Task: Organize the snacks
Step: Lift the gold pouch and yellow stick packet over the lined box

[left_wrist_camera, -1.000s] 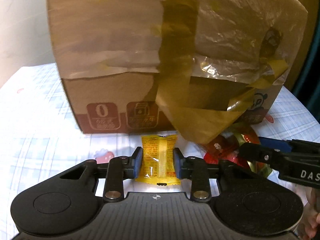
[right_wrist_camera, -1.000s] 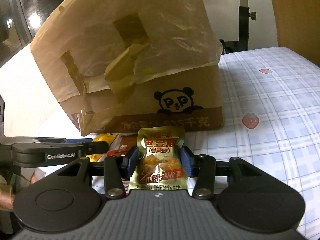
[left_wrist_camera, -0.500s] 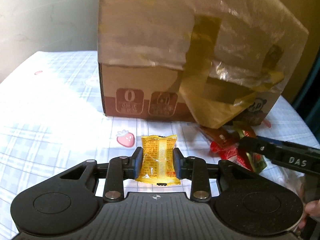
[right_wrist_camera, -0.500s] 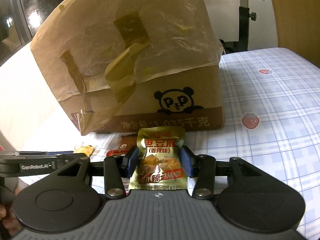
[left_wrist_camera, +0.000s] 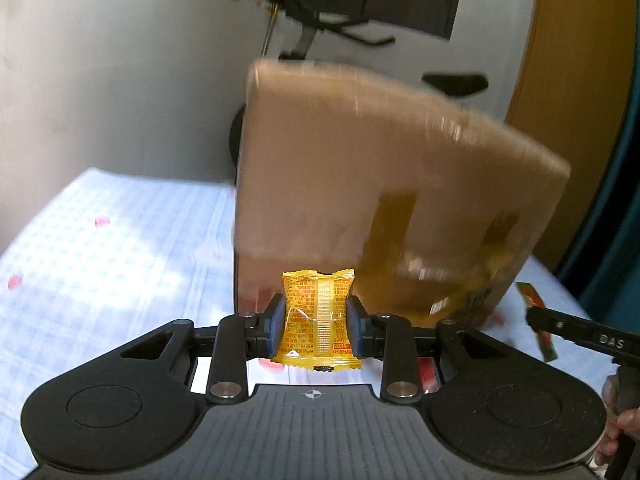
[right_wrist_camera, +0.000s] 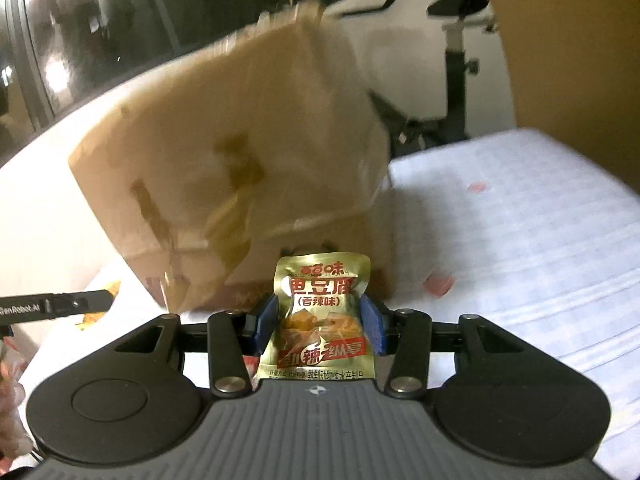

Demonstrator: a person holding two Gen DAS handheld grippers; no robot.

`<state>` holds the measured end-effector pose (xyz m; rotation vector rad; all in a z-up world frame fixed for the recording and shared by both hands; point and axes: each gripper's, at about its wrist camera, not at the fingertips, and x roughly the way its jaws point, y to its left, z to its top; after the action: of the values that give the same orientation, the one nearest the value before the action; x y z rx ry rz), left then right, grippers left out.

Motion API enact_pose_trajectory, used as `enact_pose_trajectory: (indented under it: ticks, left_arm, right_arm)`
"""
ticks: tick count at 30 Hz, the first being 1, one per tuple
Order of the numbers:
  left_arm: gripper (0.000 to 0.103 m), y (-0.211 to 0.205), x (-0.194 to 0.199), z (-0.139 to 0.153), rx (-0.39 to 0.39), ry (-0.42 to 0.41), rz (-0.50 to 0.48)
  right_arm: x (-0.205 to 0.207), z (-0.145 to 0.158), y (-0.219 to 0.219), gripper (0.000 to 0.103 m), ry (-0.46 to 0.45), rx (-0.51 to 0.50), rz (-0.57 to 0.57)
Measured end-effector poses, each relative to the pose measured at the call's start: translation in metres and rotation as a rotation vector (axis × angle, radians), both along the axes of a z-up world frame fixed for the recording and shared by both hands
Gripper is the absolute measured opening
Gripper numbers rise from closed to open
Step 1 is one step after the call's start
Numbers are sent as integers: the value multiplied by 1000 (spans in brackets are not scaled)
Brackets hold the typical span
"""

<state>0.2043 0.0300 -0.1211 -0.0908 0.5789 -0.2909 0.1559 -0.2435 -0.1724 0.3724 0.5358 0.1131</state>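
Now both grippers w/ snack packets (left_wrist_camera: 318, 318).

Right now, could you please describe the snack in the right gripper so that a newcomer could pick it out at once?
Start at the big cardboard box on the checked cloth. Right in front of it, the right gripper clamps a gold foil packet upright. Unlike the yellow packet in the left gripper, it is metallic, with red lettering and a picture of brown chunks.
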Motion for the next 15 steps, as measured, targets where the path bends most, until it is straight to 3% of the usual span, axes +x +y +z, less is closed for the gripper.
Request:
enact_pose_trajectory:
  ticks: [8, 15]
  left_arm:
    - [34, 9, 4, 73, -36, -193, -19]
    - [34, -21, 40, 111, -27, -271, -48]
  right_arm:
    - [-15, 78, -25, 48, -212, -30, -81]
    - [24, 146, -15, 48, -328, -127, 2]
